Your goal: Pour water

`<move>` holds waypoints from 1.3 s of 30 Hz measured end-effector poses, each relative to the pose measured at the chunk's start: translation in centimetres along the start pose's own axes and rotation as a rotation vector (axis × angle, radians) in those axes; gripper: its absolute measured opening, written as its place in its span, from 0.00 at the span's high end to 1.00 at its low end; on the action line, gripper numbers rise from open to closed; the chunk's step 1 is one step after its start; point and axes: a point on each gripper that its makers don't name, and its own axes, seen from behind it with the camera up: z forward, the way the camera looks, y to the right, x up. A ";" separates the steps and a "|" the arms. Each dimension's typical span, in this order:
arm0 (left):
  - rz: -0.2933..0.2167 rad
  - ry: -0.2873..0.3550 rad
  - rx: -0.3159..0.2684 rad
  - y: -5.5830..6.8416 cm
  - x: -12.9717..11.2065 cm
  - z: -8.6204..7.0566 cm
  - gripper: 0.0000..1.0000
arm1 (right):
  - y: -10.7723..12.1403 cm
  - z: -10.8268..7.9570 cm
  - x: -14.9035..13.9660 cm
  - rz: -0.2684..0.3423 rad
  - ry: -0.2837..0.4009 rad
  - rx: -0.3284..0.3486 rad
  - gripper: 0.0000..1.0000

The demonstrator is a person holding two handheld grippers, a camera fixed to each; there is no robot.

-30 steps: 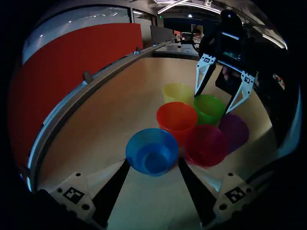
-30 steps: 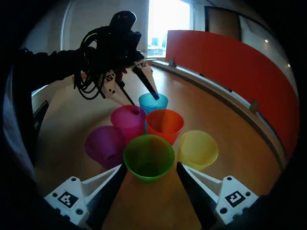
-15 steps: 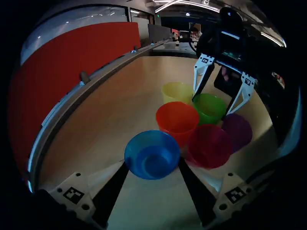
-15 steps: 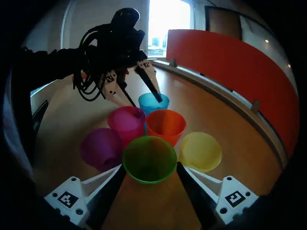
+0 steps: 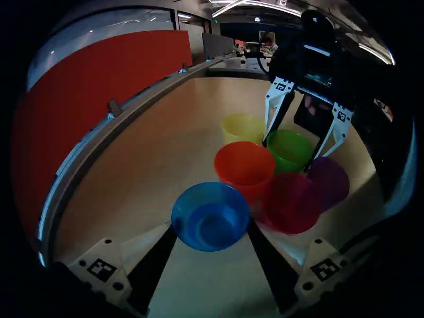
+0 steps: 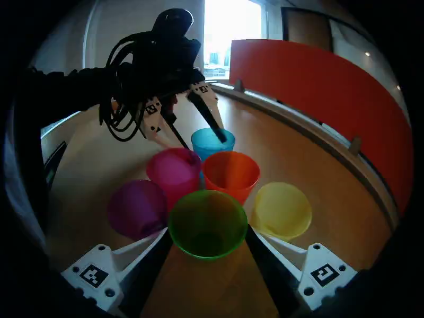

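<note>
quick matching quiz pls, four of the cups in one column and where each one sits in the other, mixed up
Things:
1. blue cup
2. green cup
3. yellow cup
4. purple cup

Places:
A. between the fingers of the right gripper
B. beside the green cup, on the side away from the red wall
C. between the fingers of the left gripper
D. beside the green cup, on the red wall's side

Pairs: 1-C, 2-A, 3-D, 4-B

Table (image 5: 159, 132) (apparently wood): six cups (image 5: 244, 164) clustered.
</note>
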 end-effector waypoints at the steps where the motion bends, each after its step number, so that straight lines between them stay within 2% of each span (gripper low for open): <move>1: 0.002 0.000 0.000 0.0 0.0 0.0 0.07 | 0.0 0.0 0.0 0.001 0.000 0.000 0.00; 11: -0.001 0.001 -0.006 0.0 0.3 0.3 0.07 | 0.1 0.1 -0.1 0.005 0.007 -0.004 0.01; 15: -0.016 0.003 -0.005 -0.1 0.3 0.2 0.12 | 0.3 0.0 -0.3 0.009 0.009 -0.007 0.10; 29: -0.027 0.007 0.004 -0.1 0.2 0.1 0.14 | 0.1 -0.2 -0.2 0.006 0.019 -0.010 0.11; 39: -0.038 0.011 0.005 0.2 0.3 -0.5 0.15 | 0.2 -1.0 0.9 0.017 0.052 -0.019 0.11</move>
